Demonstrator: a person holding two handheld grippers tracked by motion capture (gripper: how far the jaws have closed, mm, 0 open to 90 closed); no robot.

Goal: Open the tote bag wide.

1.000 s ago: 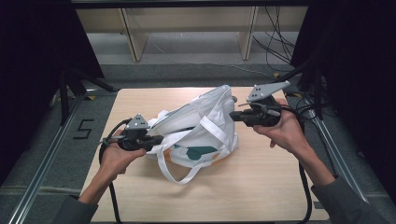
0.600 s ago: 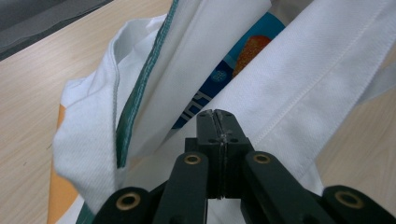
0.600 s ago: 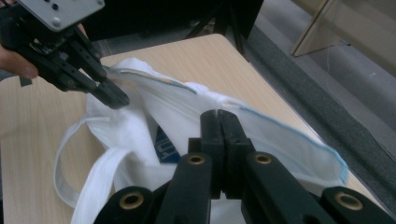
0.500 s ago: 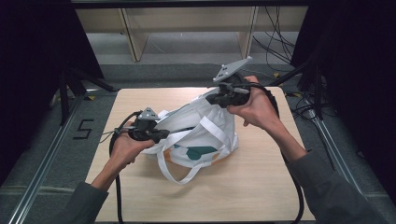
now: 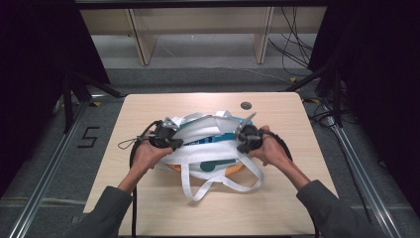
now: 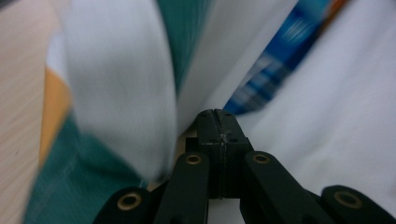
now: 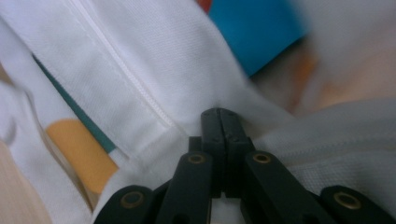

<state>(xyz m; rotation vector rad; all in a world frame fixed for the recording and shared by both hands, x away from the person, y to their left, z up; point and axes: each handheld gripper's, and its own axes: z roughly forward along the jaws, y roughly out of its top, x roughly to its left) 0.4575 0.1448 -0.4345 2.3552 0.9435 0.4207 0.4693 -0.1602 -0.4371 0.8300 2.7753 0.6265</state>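
Nearest the person, two sleeved forearms come in at 7 and 5 o'clock of the high view over a bare band of pale wood-grain desk [image 5: 148,218], the widest free strip on the top. Just beyond it the white woven handle straps [image 5: 218,184] of the tote bag [image 5: 208,148] loop loosely toward that near edge, lying flat on the wood.

The bag itself lies flattened at the middle of the desk, a soft white fabric with a fine ribbed weave, teal and orange printed patches and a stitched seam; something blue with print shows inside its mouth. Open wood remains at 9 and 3 o'clock of the bag, narrower than the near strip, and both side edges of the desk drop to a grey floor with metal rails.

The left gripper [image 5: 174,142] sits at the bag's 9 o'clock side; in the left gripper view [image 6: 215,122] its black jaws are pressed together with white cloth lying against their tips, though whether fabric is caught between them cannot be told. The right gripper [image 5: 242,140] sits at the bag's 3 o'clock side; in the right gripper view [image 7: 220,122] its jaws are pressed together at a fold of the white weave, pinching the rim there.

Farther off, at 12 o'clock, a small round dark grommet [image 5: 246,105] sits in the wood near the far edge, with light wooden shelving [image 5: 143,34] beyond.
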